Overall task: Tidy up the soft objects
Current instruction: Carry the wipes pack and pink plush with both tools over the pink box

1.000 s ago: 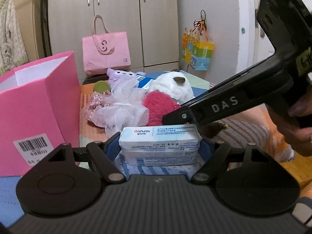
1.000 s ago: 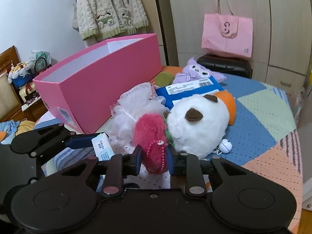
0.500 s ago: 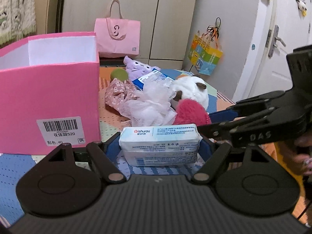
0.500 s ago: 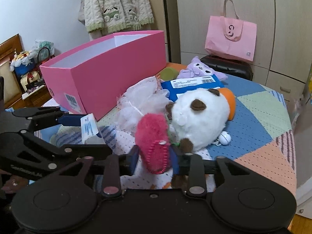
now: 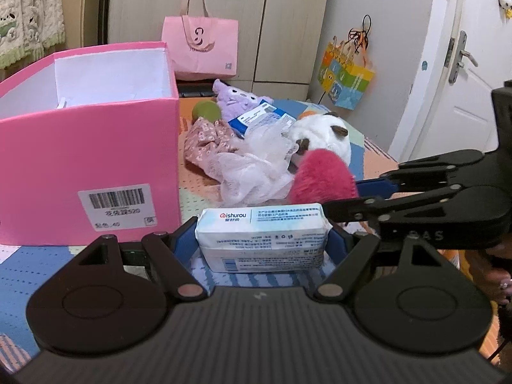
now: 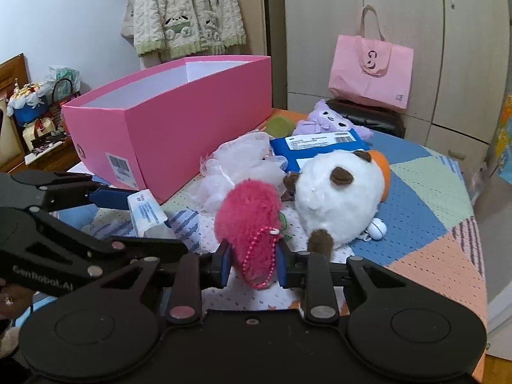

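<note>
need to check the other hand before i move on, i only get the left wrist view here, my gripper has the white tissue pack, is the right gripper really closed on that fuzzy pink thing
Observer: Yes. The right gripper has both blue pads pressed against the fuzzy pink plush ball.
Operator: anything hanging off it
Observer: A pink bead chain loops down its near side, between the pads.
Operator: is the long side of the pink cardboard box open too
Observer: The pink cardboard box is open along its whole top; its white lining shows.
Operator: and behind the white plush
Observer: The round white plush toy has an orange patch on its far side.
</note>
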Tool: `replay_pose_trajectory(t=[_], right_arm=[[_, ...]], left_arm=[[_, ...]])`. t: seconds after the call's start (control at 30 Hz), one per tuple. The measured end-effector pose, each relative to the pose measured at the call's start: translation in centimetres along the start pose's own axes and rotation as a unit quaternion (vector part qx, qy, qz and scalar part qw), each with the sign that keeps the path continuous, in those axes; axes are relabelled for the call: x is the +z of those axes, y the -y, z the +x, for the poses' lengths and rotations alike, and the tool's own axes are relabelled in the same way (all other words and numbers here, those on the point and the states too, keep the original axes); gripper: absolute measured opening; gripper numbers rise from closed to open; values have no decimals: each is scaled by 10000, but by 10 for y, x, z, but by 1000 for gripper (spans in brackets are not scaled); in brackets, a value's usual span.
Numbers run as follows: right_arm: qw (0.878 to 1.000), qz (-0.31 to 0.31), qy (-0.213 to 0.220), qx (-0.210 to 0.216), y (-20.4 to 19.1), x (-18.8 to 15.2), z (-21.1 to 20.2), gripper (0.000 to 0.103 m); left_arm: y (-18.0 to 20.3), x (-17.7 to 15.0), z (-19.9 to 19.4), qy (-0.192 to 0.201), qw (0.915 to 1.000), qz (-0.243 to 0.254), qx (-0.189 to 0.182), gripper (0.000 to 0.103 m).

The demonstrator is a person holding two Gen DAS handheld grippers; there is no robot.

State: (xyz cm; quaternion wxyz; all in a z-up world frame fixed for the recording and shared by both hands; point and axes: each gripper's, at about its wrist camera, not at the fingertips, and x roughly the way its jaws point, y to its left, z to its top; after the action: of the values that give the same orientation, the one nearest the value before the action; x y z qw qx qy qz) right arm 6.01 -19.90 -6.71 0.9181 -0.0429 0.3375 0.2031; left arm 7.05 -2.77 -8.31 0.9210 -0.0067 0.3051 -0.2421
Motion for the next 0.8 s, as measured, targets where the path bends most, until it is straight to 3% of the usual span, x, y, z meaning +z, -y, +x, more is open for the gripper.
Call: replay_pose_trajectory(t=[0.3,0.8], right_arm=[[9998,143,-137,-49,-11,-10,-24,31],[9947,-139,-449,919,-71,16,-48,32]], left_arm=[[-14,-9,-25,-174,9992,-209,-297,78],[-45,6,-81,-683,9974,-101,-187,78]])
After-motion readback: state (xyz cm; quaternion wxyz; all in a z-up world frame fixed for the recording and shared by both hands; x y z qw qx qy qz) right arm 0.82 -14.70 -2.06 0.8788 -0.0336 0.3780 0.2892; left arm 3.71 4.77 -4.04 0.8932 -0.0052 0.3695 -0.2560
